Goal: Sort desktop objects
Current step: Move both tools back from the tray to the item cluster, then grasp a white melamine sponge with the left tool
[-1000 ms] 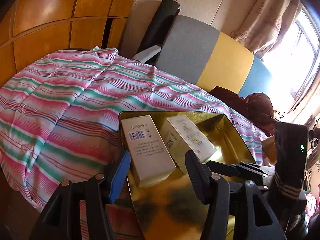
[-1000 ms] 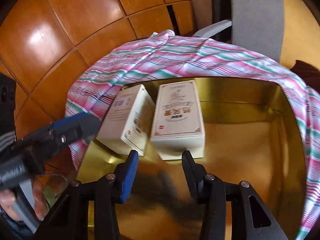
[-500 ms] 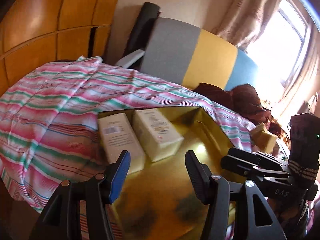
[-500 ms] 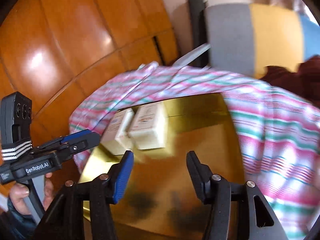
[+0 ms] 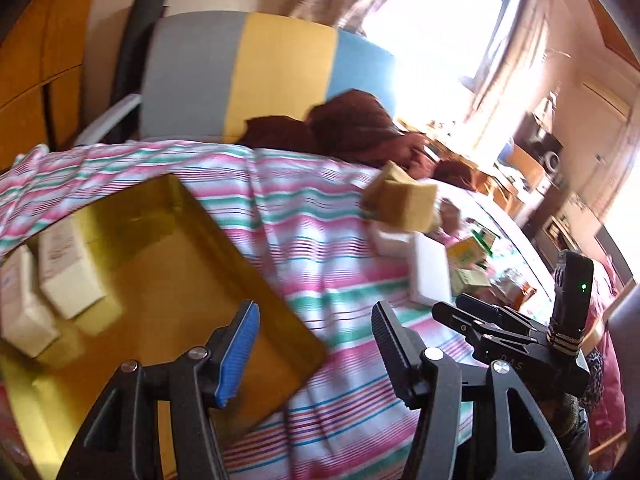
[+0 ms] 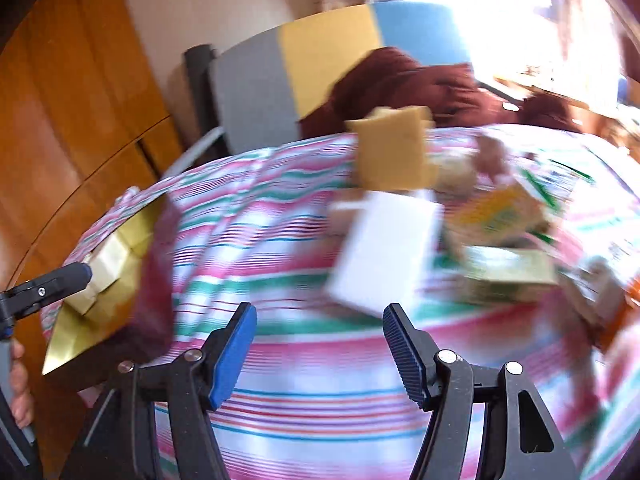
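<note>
Both grippers empty, jaws spread wide. Right-wrist view heavily motion-blurred; details of the pile are soft.

Sorted so far, as it lies: gold tray (image 5: 168, 280) on the striped cloth (image 5: 320, 248), two pale cartons (image 5: 68, 268) lying side by side in its far-left part, at roughly 9 o'clock from the left gripper (image 5: 312, 344). Rest of the tray floor bare.

Unsorted pile sits well apart from the tray, across the cloth. From the right gripper (image 6: 316, 344) the nearest piece is a white box (image 6: 384, 248), dead ahead at about 12 to 1 o'clock, just beyond the fingertips, not touching them. Its long axis seems to run from 6–7 o'clock up to 12–1 o'clock, tilted slightly right; blur makes the exact angle uncertain. Behind it at 12 o'clock a tan box (image 6: 388, 152); at 2 o'clock green-and-yellow cartons (image 6: 504, 216), jumbled, count unclear.

From the left gripper the same white box (image 5: 428, 272) lies at 1 o'clock, farther off, with the right gripper (image 5: 480, 320) between.

Judgement: right arm is nearer and better lined up. White box is the likely next pick. Jaws would want to close across its short width, so a small wrist roll may be needed to square with the tilt.
</note>
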